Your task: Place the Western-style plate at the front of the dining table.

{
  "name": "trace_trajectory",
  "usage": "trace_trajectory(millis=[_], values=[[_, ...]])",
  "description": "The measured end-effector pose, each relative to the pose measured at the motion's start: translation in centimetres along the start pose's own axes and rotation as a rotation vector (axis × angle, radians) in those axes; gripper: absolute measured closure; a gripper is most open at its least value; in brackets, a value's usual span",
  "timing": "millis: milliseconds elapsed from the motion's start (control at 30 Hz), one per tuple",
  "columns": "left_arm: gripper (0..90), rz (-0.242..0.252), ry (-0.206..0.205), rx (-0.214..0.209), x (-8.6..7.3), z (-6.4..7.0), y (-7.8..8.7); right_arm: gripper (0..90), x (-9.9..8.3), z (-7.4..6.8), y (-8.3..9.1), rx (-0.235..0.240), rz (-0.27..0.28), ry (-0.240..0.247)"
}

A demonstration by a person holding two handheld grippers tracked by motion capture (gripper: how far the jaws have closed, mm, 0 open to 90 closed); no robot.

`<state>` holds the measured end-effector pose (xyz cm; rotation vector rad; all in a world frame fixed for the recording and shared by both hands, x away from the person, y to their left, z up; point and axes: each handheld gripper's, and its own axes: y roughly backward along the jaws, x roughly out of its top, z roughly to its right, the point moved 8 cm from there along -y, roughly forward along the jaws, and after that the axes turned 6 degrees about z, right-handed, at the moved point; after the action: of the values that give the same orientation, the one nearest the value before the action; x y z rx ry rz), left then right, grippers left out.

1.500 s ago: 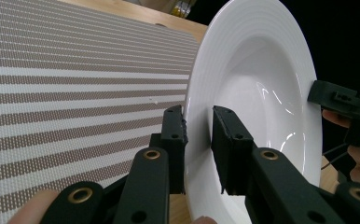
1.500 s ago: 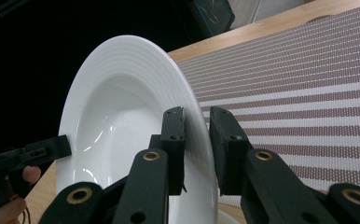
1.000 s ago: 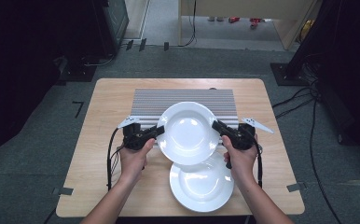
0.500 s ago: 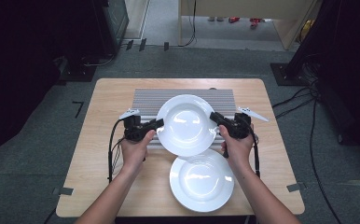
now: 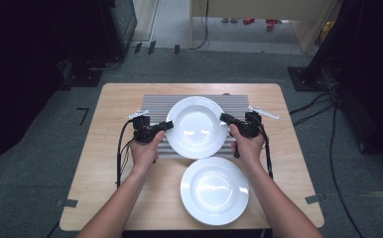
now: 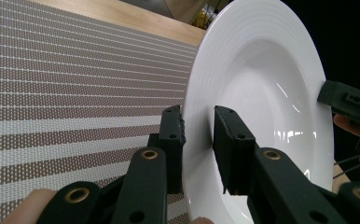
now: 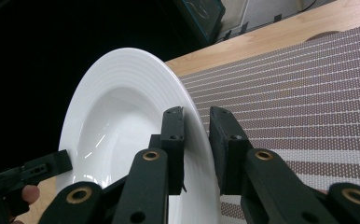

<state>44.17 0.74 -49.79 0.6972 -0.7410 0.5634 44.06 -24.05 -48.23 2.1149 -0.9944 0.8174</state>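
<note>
While both grippers clamp its rim, upper plate [image 5: 197,127] — empty, lower plate [image 5: 214,190] — empty

Between the left gripper [image 5: 165,126] and the right gripper [image 5: 224,119], one on each side of its rim: the upper plate [image 5: 197,126], over the striped mat [image 5: 155,102]. Behind both grippers and beneath them, on the table [image 5: 100,183], the mat. Nearer the person than the grippers, just before the right hand [image 5: 248,147] and below the held plate's near edge, flat on the table: the second plate [image 5: 214,190].
</note>
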Motion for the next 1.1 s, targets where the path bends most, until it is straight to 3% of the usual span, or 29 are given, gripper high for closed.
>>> trace_trajectory(millis=[100,333,533,667,900,1033,1100], values=[[74.6,-0.006,0.008,0.009,0.1,-0.4,-0.6,77.4,0.1,0.5,-0.7,-0.004,-0.005,0.003],[74.7,-0.026,0.015,0.033,0.3,-1.1,-2.2,77.1,0.1,2.0,-2.2,-0.017,-0.008,-0.053],[74.2,-0.043,0.049,0.044,0.0,-2.3,-3.4,77.2,0.1,2.8,-3.7,-0.038,-0.03,-0.053],[74.4,-0.058,0.054,0.058,-0.1,-2.8,-4.2,77.2,0.0,3.6,-4.6,-0.044,-0.025,-0.096],[75.5,-0.065,0.111,0.064,0.0,-3.7,-5.5,76.7,-0.7,5.3,-6.3,-0.09,-0.064,-0.084],[75.6,-0.08,0.132,0.068,0.3,-4.0,-6.2,77.3,-1.0,6.1,-6.9,-0.11,-0.066,-0.133],[75.4,-0.078,0.138,0.075,0.4,-4.1,-6.4,77.3,-1.1,6.2,-7.1,-0.114,-0.076,-0.134]])
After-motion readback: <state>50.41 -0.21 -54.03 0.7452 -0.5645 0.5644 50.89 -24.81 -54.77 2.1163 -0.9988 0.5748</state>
